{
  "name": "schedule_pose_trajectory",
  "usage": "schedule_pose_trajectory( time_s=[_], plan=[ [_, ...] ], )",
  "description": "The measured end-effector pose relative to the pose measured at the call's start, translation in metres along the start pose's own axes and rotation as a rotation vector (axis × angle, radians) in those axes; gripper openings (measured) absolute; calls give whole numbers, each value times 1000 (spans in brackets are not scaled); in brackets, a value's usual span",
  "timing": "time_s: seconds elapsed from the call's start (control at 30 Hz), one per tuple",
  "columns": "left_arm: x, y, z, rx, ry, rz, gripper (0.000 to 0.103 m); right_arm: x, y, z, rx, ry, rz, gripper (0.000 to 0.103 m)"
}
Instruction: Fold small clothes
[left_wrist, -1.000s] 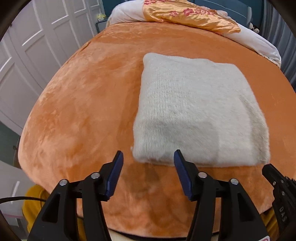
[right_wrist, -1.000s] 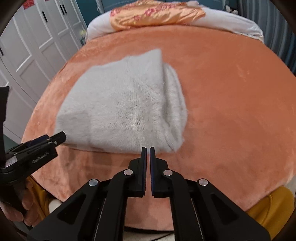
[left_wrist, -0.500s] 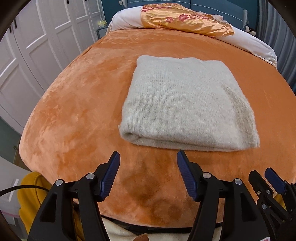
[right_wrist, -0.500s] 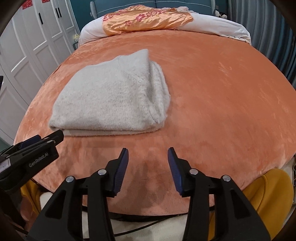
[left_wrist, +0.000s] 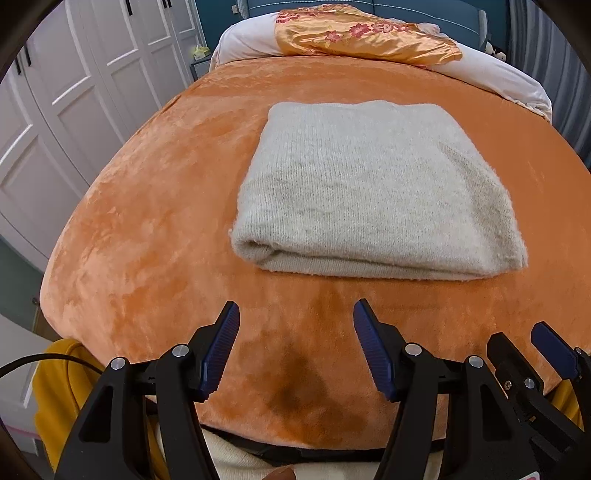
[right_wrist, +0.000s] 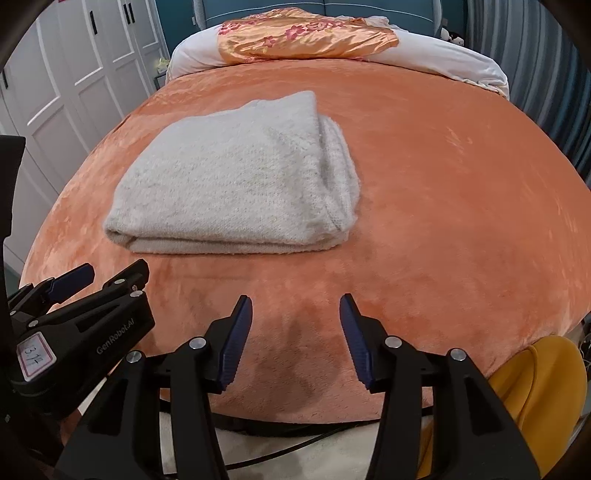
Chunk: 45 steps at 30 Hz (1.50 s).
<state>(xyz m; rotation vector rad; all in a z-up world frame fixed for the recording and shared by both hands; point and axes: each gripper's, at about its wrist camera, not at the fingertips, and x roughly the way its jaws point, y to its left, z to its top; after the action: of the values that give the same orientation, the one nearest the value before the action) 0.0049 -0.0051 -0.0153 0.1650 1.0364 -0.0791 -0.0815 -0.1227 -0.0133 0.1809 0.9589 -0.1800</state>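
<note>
A cream knitted garment (left_wrist: 369, 188) lies folded into a thick rectangle on the orange plush bed cover (left_wrist: 155, 206); it also shows in the right wrist view (right_wrist: 236, 184). My left gripper (left_wrist: 295, 328) is open and empty, held back from the garment's near edge, above the foot of the bed. My right gripper (right_wrist: 295, 317) is open and empty, also short of the garment, to its right. The left gripper shows at the left of the right wrist view (right_wrist: 99, 280), and the right gripper at the lower right of the left wrist view (left_wrist: 532, 343).
White pillows (left_wrist: 498, 74) with an orange floral satin cover (left_wrist: 362, 33) lie at the head of the bed. White wardrobe doors (left_wrist: 62, 96) stand on the left. Grey curtains (right_wrist: 535, 62) hang on the right. The person's yellow sleeves (right_wrist: 535, 398) show below.
Both grippers have drawn back from the folded garment toward the foot of the bed. The right gripper, shut a second ago, has opened. The garment lies still.
</note>
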Motion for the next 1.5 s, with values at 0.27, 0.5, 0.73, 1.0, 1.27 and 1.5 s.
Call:
schedule_pose_trajectory(
  time_s=[0.27, 0.5, 0.73, 1.0, 1.27, 1.5],
  plan=[
    [2, -5, -4, 7, 4, 6, 63, 2, 4, -1, -20, 3, -8, 49],
    [4, -7, -6, 8, 13, 4, 63, 6, 6, -3, -14, 11, -17, 49],
    [6, -6, -7, -1, 17, 0, 63, 8, 7, -4, -10, 19, -25, 49],
    [5, -6, -6, 1, 14, 2, 63, 7, 9, -5, -7, 17, -29, 49],
    [5, -7, -5, -2, 22, -1, 63, 7, 8, -6, 0, 19, -35, 49],
    [5, -9, -5, 1, 20, 2, 62, 7, 9, -6, 10, 21, -40, 49]
  ],
)
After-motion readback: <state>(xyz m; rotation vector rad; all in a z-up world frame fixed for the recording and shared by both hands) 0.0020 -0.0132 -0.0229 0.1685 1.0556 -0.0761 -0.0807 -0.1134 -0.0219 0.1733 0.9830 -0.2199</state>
